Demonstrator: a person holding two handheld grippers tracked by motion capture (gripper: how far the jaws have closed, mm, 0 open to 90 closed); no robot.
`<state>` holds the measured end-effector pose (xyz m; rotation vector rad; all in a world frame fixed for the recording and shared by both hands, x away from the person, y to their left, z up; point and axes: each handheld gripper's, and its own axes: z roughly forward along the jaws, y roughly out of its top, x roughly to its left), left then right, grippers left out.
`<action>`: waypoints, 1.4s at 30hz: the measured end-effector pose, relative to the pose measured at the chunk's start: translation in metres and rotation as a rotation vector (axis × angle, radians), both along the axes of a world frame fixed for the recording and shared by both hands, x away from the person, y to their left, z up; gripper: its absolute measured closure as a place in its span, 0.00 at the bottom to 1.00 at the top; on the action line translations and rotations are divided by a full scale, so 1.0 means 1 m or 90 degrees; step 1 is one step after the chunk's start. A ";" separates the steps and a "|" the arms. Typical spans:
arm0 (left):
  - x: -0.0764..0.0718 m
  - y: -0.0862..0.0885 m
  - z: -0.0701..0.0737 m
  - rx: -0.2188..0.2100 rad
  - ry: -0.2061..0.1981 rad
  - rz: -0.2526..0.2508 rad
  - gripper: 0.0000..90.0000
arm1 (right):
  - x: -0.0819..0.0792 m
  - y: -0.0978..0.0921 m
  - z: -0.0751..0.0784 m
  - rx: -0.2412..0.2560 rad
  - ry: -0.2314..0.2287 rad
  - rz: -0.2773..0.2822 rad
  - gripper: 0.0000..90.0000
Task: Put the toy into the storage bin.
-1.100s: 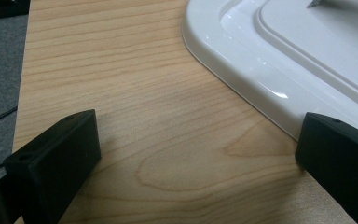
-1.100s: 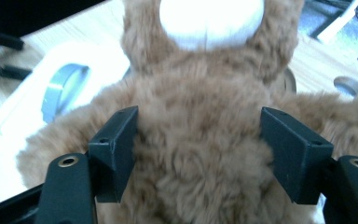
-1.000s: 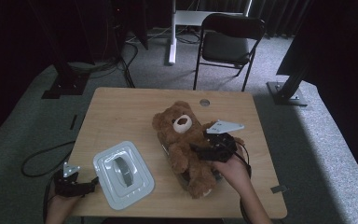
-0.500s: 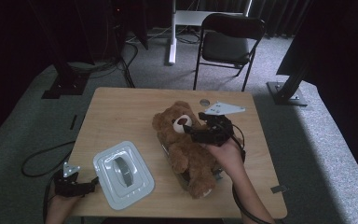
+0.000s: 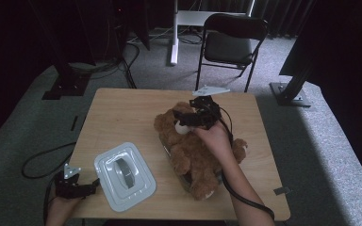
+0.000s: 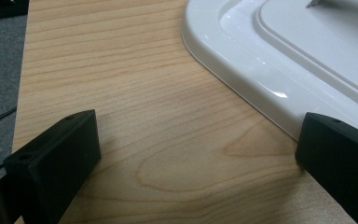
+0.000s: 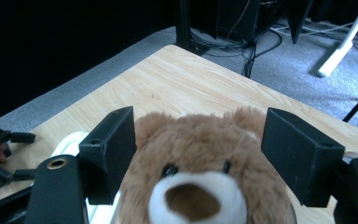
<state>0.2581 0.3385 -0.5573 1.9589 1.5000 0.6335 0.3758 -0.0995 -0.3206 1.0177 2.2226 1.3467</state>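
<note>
On the table (image 5: 122, 117), a brown teddy bear (image 5: 188, 150) lies on its back near the middle-right, head toward the far edge, over what looks like a clear container whose rim peeks out beside it. Can't tell how deep it sits in it.

Right gripper (image 5: 185, 119) is at the bear's head, jaws wide, one on each side of the face. In the right gripper view, the bear (image 7: 200, 177) sits centred between the jaws, muzzle up, ears near the jaw tips. No contact yet that I can see.

Left gripper (image 5: 90, 184) is parked at the near-left table edge, jaws wide, nothing in them. White lid (image 5: 125, 175) with grey handle lies flat just beside it; in the left gripper view, one jaw sits right at the lid (image 6: 279, 60) rim.

My read: step in hand is grabbing the bear by the head.

How to do it well:
- Keep the head centred before closing; it's soft, so an off-centre pinch will slip off the fur.
- Go lower so the jaws bite at the widest part of the head, not just ear tips.
- Close firmly; plush compresses a lot.
- Lift straight, slowly, in case a limb snags the container.
- Left stays put by the lid, ready.
</note>
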 end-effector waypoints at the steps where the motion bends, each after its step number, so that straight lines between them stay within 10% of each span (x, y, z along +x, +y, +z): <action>1: 0.000 0.000 0.000 0.000 0.000 0.000 0.01 | 0.004 0.001 0.000 0.001 0.004 -0.002 0.28; 11: 0.000 0.000 0.000 0.000 0.000 0.000 0.01 | 0.024 0.007 -0.027 -0.032 0.067 -0.014 0.29; 28: 0.000 0.000 0.000 0.000 0.000 -0.001 0.01 | 0.012 0.011 -0.057 -0.079 0.090 0.014 0.32; 42: 0.000 0.000 0.000 0.000 0.000 0.000 0.01 | 0.015 0.010 -0.094 -0.121 0.165 0.021 0.36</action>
